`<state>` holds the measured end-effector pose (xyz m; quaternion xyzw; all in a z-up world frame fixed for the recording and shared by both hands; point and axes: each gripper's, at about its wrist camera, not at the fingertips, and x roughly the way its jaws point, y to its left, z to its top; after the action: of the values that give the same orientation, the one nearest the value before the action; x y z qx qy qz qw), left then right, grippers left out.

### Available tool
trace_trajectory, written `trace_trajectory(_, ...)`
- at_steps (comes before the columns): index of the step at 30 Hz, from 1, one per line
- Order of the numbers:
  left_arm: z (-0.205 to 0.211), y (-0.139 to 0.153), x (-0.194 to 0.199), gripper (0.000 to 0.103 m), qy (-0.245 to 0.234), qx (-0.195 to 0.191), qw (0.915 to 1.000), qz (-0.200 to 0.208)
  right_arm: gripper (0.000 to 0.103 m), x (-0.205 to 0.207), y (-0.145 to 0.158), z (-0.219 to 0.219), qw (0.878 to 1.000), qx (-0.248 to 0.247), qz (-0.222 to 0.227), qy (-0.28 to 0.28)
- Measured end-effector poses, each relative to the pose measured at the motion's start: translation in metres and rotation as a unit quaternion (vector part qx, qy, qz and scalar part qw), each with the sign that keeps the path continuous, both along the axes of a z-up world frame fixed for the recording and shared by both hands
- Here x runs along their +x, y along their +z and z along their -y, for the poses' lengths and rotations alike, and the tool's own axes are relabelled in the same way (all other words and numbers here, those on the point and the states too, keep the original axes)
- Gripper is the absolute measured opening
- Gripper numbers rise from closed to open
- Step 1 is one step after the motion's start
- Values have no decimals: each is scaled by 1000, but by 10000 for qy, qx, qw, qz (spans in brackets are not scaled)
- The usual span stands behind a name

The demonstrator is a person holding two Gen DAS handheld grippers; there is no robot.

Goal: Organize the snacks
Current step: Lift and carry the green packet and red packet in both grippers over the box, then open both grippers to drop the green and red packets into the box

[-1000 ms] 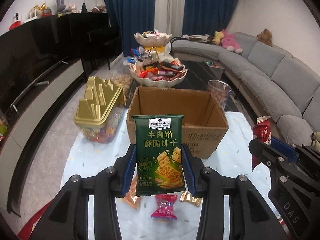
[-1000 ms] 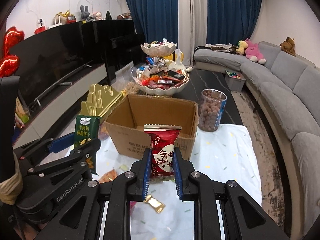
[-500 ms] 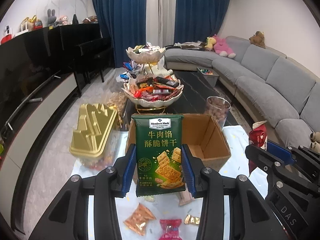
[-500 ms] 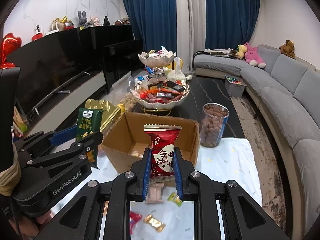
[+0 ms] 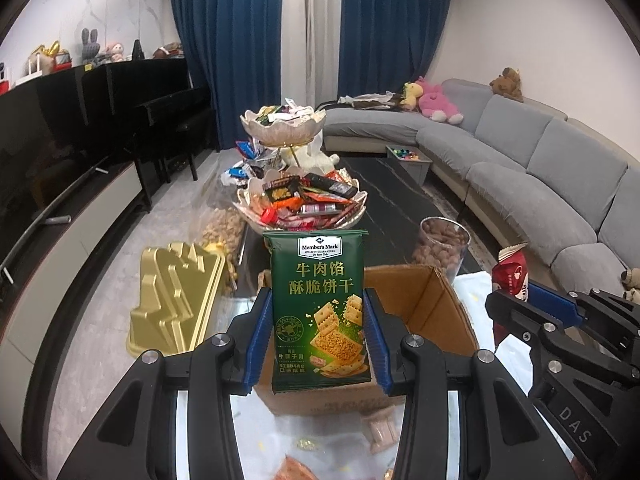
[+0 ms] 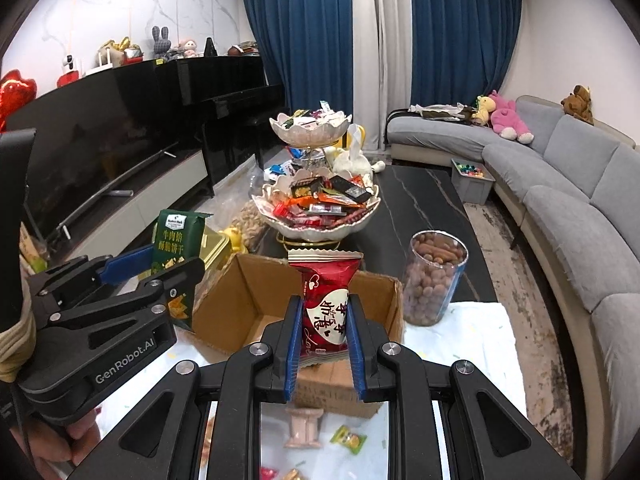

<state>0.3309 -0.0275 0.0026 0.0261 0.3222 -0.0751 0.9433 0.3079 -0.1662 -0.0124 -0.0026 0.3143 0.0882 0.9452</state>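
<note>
My left gripper (image 5: 318, 332) is shut on a green cracker packet (image 5: 318, 300), held upright above the near edge of an open cardboard box (image 5: 432, 312). My right gripper (image 6: 323, 336) is shut on a red snack packet (image 6: 325, 304), held upright over the same box (image 6: 240, 312). The red packet also shows in the left wrist view (image 5: 512, 276), and the green packet in the right wrist view (image 6: 174, 240). Small loose snacks (image 6: 304, 428) lie on the white cloth below the grippers.
A two-tier bowl of sweets (image 5: 300, 204) stands behind the box. A clear jar of nuts (image 6: 434, 284) is at the box's right, a gold lidded container (image 5: 176, 300) at its left. A grey sofa (image 6: 560, 184) runs along the right.
Both grippers have risen with their packets, so I look down more steeply into the box and the loose snacks sit lower in view. Both grips are unchanged.
</note>
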Motion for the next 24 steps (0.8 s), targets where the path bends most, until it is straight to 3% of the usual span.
trace_trajectory(12,0,-21,41,43,-193,47,9996,-187,22,46,-24,-7,9996,-162,-208,22)
trace_trajectory(24,2,-47,65,43,-247,-26,9985,-482,22,67,-44,-9,9989,-225,-402,93)
